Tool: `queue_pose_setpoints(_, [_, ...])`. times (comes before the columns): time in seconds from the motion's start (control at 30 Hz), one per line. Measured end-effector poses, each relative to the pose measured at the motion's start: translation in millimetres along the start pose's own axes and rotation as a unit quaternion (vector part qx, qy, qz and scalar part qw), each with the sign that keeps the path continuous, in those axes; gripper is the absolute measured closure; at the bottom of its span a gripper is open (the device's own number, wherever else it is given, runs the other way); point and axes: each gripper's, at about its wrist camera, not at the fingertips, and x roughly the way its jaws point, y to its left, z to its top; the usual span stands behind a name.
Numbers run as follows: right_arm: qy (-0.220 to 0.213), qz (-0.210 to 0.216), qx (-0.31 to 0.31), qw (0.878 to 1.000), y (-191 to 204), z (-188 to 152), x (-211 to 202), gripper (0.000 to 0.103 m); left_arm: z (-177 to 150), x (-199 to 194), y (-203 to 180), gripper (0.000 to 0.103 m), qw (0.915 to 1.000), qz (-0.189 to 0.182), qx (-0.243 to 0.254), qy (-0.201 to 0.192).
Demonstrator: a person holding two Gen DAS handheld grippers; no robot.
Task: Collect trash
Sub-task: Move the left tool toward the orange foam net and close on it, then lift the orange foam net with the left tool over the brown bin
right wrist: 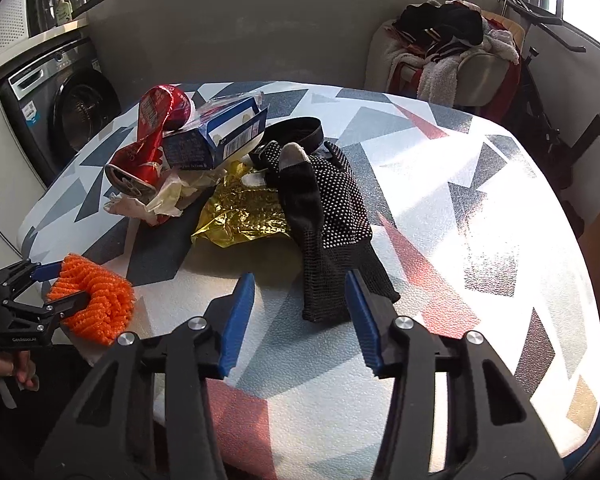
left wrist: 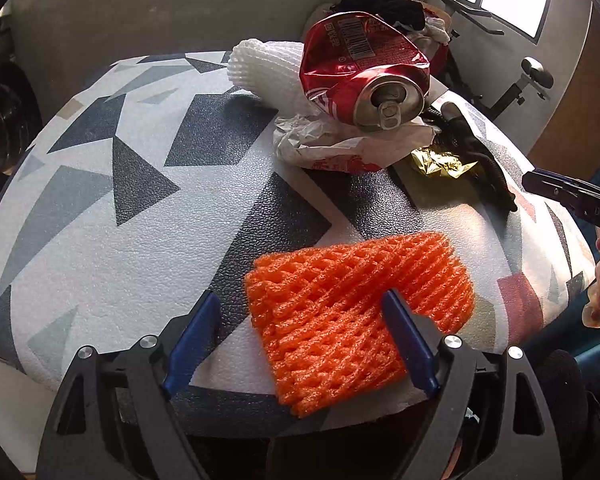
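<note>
An orange foam net (left wrist: 356, 304) lies at the near edge of the patterned table (left wrist: 100, 208). My left gripper (left wrist: 300, 296) stands open over it: the right finger rests on top of the net and the left finger is clear of it. Behind sits a trash heap: a crushed red can (left wrist: 364, 68), a white foam net (left wrist: 260, 64), a crumpled wrapper (left wrist: 332, 148) and gold foil (right wrist: 240, 216). A black dotted glove (right wrist: 332, 208) lies by the foil. My right gripper (right wrist: 299, 276) is open at its cuff, with the left pad apart from it.
A blue carton (right wrist: 216, 136) leans on the can. A washing machine (right wrist: 60, 116) stands beyond the table's left side. At the back is a chair heaped with clothes (right wrist: 452, 48), and a black metal stand (right wrist: 560, 132) is at the right. A hand (right wrist: 4, 368) holds the left gripper.
</note>
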Motion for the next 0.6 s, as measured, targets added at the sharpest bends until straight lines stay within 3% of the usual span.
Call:
queue_pose_setpoints(0.23, [0.008, 0.012, 0.037, 0.999, -9.6, 30.6, 41.7, 0.064, 0.5, 2.4, -2.1, 0.018, 1.0000, 0.001, 0.006, -0.004])
queue_pose_setpoints(0.27, [0.016, 0.015, 0.041, 0.999, -9.5, 31.0, 47.9, 0.068, 0.3, 2.6, -2.5, 0.018, 1.0000, 0.002, 0.007, -0.005])
queue_pose_setpoints(0.3, [0.025, 0.019, 0.045, 0.998, -9.0, 30.3, 53.4, 0.083, 0.2, 2.7, -2.7, 0.017, 1.0000, 0.002, 0.007, -0.006])
queue_pose_setpoints(0.37, [0.024, 0.003, 0.053, 0.998, -8.7, 28.3, 54.0, 0.092, 0.5, 3.0, -3.0, 0.017, 0.9999, 0.002, 0.008, -0.007])
queue_pose_setpoints(0.6, [-0.126, 0.025, 0.127, 0.983, -29.0, 28.0, -28.0, 0.094, 1.9, 4.2, -4.9, 0.016, 0.9999, 0.003, 0.010, -0.005])
